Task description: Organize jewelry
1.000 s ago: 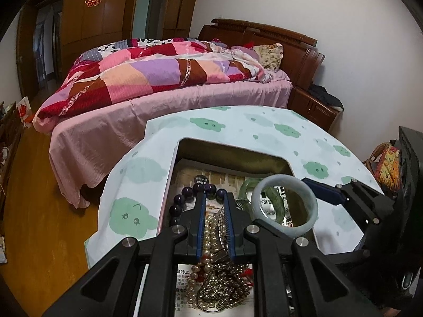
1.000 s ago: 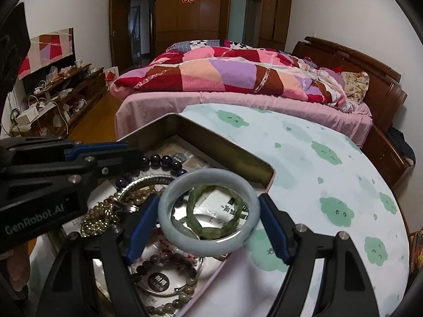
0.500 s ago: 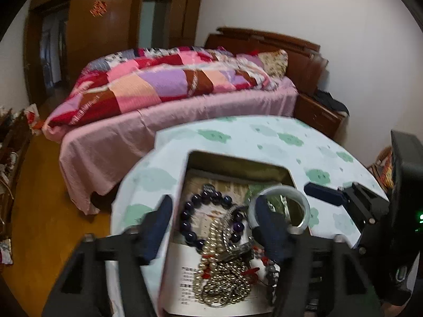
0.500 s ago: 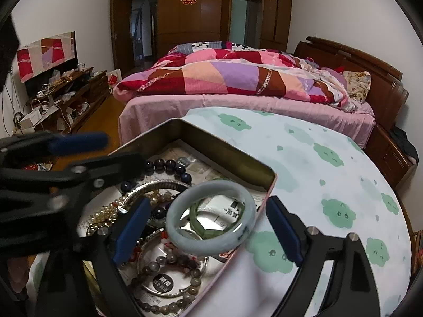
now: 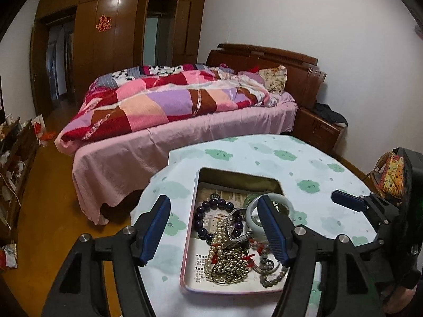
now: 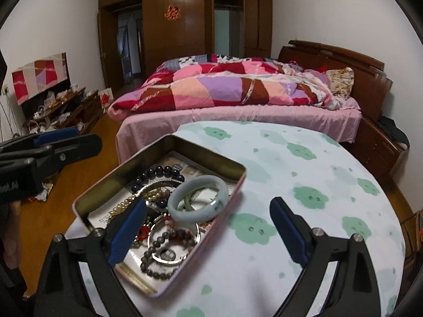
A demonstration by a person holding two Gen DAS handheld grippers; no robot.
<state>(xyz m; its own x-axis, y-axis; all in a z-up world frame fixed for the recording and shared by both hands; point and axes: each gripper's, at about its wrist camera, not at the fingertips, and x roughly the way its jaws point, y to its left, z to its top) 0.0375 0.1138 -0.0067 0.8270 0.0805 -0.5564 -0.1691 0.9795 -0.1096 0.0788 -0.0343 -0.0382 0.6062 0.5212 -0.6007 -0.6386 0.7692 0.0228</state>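
A pink-edged metal tin (image 5: 239, 179) (image 6: 206, 157) stands on the round table and holds a heap of jewelry. In it lie a pale jade bangle (image 6: 198, 200) (image 5: 252, 212), a dark purple bead bracelet (image 5: 211, 219) (image 6: 158, 173), a pearl strand (image 5: 215, 243), a gold bead pile (image 5: 230, 264) and a grey bead bracelet (image 6: 161, 253). My left gripper (image 5: 218, 225) is open and empty, raised above the tin's near left side. My right gripper (image 6: 207, 233) is open and empty above the tin's near right corner; it also shows in the left wrist view (image 5: 367, 206).
The table wears a white cloth with green cloud prints (image 6: 304, 192). A bed with a patchwork quilt (image 6: 238, 89) stands just behind it. A low wooden shelf with clutter (image 6: 60, 111) lines the left wall. A wooden nightstand (image 5: 317, 129) is at the right.
My left gripper let go of the beads and opened wide. My right gripper released the jade bangle into the tin. Both grippers pulled back and up from the tin.
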